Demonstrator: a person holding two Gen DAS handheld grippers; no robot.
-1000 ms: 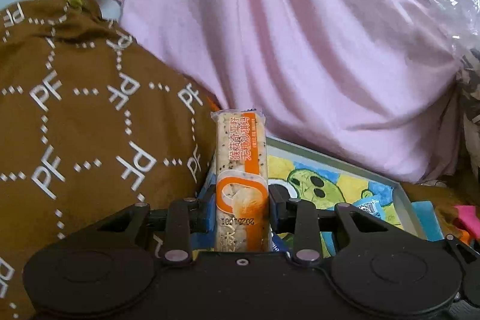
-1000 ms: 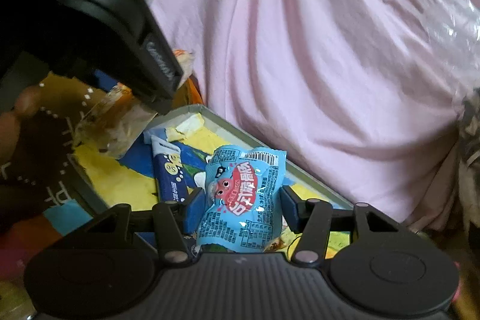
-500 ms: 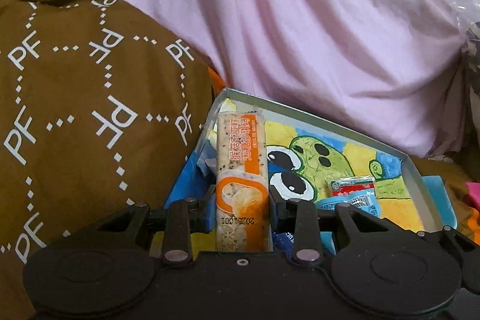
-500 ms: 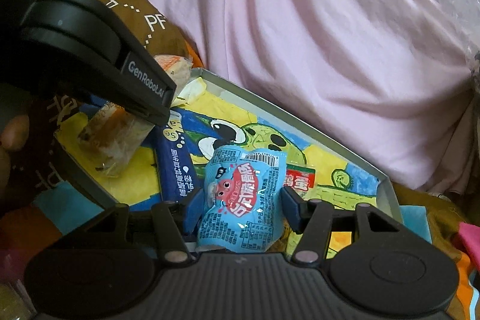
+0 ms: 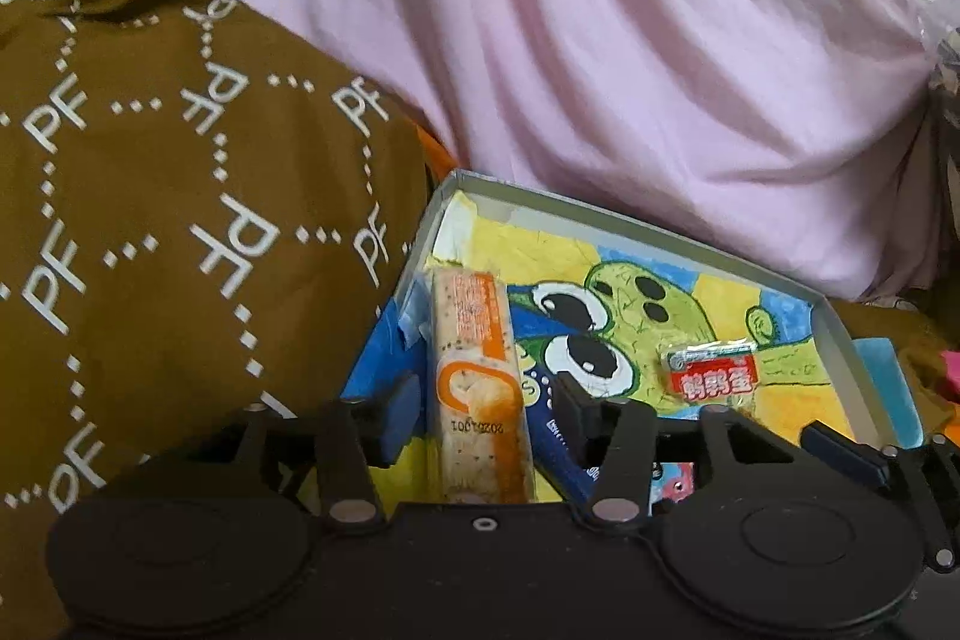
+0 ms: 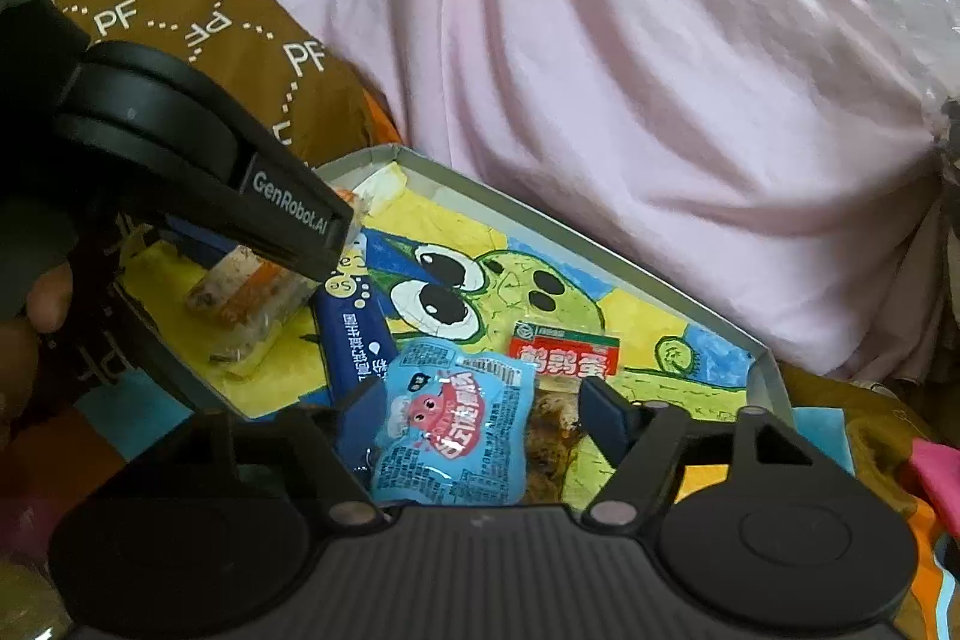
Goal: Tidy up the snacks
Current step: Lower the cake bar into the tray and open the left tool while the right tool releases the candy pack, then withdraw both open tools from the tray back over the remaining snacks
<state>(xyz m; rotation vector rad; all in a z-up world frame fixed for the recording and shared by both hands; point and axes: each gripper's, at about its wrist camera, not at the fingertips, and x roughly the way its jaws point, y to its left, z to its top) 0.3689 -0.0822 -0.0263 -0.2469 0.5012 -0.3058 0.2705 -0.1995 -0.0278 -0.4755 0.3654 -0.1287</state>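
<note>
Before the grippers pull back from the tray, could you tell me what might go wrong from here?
1. The left gripper is open around the snack bar; a finger may catch it on withdrawal and drag it.
2. The right gripper is open around the blue packet, which overlaps a dark blue stick and could slide.
3. Both grippers crowd one end of the tray and might bump.

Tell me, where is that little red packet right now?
The red packet lies flat in the cartoon-printed tray, toward its right side, just beyond the light blue snack bag; the left wrist view shows it too.
</note>
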